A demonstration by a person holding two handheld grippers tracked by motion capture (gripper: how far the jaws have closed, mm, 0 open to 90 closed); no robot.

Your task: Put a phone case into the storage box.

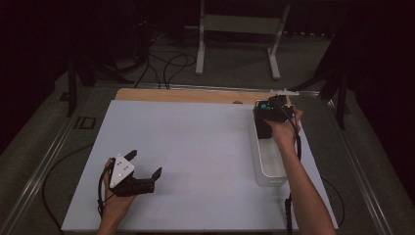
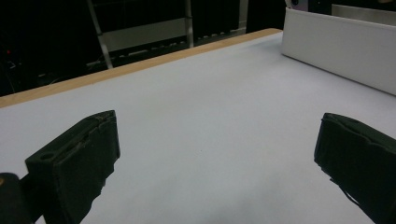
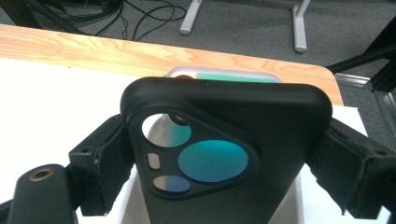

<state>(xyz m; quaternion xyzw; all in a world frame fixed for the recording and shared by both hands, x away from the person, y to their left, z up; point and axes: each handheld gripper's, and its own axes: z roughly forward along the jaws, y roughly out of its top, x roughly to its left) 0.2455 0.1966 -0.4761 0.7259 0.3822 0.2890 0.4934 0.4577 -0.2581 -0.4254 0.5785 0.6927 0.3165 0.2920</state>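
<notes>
Clamped between two black jaws in the right gripper view, a black phone case [image 3: 224,154] is standing upright with its back toward the camera, its three-cornered camera cut-out showing teal and silver through the holes; both jaw pads are pressing on its side edges, so the right hand-held gripper [image 1: 270,113] is gripping the case. Just behind the case's top edge, a silvery, green-tinted phone-like object [image 3: 219,74] is peeking out; whether it is sitting inside the case cannot be told. In the high view, the person's right hand [image 1: 285,128] is holding that hand-held gripper over the far end of a clear plastic bin [image 1: 266,169], which is lying along the right edge of the worktop [image 1: 195,147], with the case near the far right corner. The left hand-held gripper [image 1: 145,164] is resting low near the near left corner of the worktop, well apart from the bin, with the left hand [image 1: 115,200] behind it; its jaws are standing wide apart with nothing between them, as the left gripper view shows, where only the bare pale surface is lying between the two black pads and the bin's white wall [image 2: 336,51] is rising at the upper right. A wooden strip [image 1: 181,95] is running along the far edge of the worktop.
</notes>
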